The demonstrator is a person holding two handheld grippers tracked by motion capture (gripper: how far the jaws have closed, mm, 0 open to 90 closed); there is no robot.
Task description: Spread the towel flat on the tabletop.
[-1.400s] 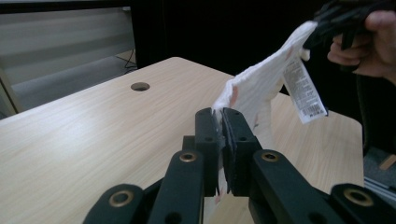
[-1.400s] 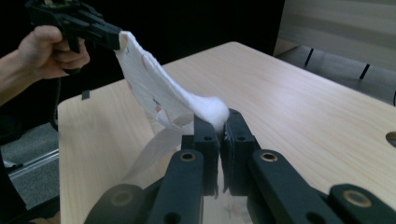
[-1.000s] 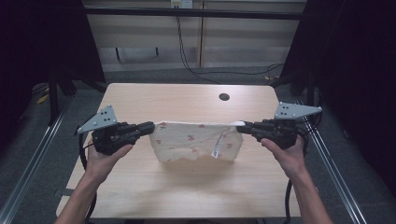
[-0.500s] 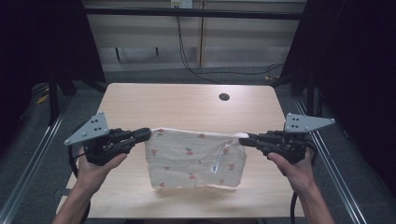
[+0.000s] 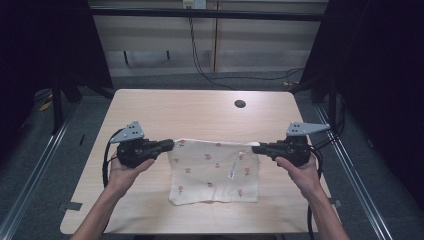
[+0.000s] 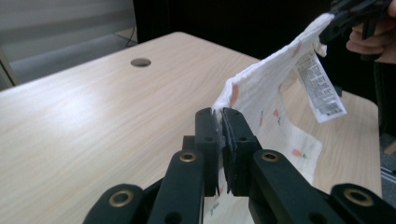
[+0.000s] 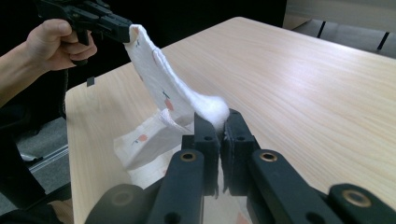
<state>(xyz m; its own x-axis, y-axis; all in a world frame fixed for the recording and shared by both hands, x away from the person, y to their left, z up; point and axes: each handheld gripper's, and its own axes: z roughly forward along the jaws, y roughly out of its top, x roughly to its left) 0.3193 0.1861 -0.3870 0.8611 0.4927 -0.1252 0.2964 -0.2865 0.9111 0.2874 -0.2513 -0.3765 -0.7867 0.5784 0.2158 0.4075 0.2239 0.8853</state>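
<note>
Clamping both top corners: left gripper [image 5: 167, 145] & right gripper [image 5: 257, 148] pinch cloth [image 5: 212, 172], edge stretched L-R, rest hanging toward person.

Dim, dark surroundings; table [image 5: 150, 115] evenly lit, slight glare, soft focus.

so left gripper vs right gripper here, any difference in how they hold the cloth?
The left gripper pinches the far left corner of the cloth; the right gripper pinches the far right corner, close to the care label. The left gripper's grey plate tilts up steeply, while the right gripper's plate lies flatter. Shared: both have their jaws shut on the cloth's top edge, stretched between them, with the lower part draped on the table.
</note>
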